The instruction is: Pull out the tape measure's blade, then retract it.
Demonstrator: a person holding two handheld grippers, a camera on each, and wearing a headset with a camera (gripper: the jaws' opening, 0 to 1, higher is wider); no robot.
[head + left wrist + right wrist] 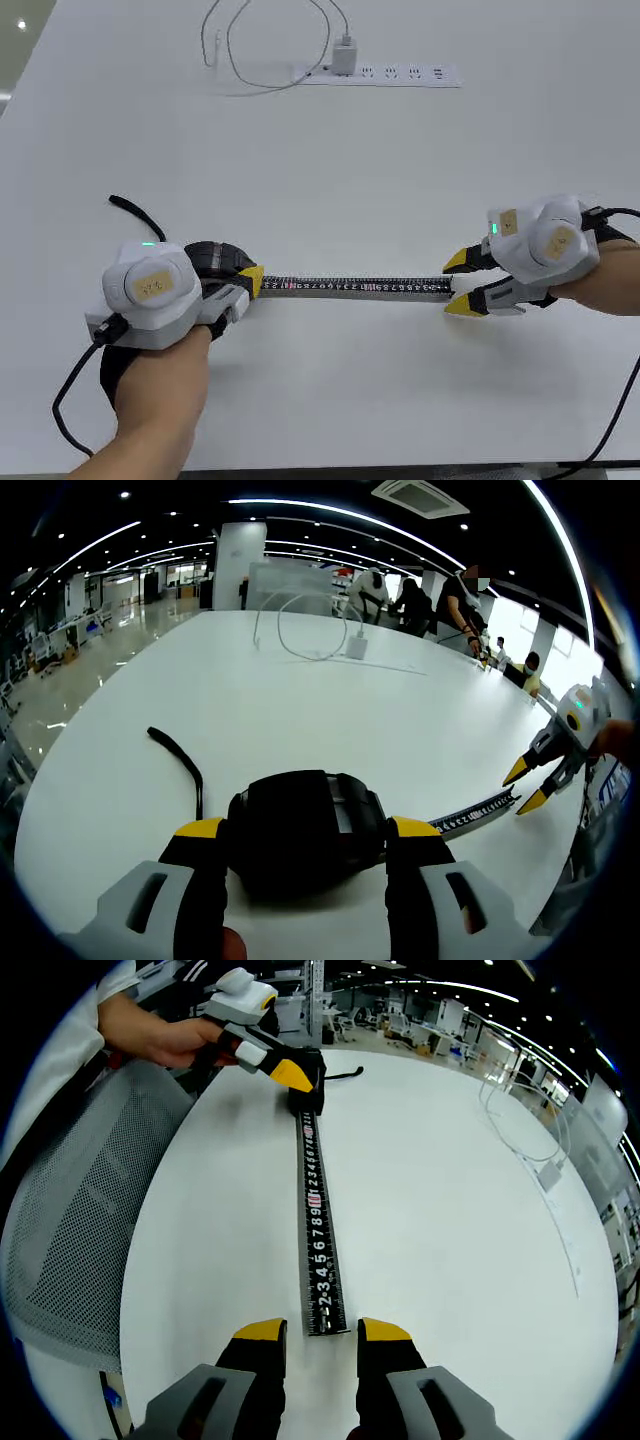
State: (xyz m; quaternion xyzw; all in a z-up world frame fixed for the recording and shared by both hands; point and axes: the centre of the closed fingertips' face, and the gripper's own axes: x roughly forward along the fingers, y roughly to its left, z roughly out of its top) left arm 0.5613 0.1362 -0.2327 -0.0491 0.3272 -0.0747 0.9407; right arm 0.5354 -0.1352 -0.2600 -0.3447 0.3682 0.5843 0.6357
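Head view: left gripper (236,282) clamped on black tape measure (212,258) on white table (350,150); blade (355,287) lies extended, flat, toward right gripper (460,285).
Left gripper view: tape measure pinched between both jaws.
Right gripper view: jaws apart, blade end between them, untouched.

Matt black tape case (305,825), smooth white table (330,150)

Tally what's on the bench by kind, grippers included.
Tape measure, blade pulled out: 1
Grippers: 2 (left gripper, right gripper)
Power strip: 1
Charger plugged into it: 1
White cable: 1
Total: 6
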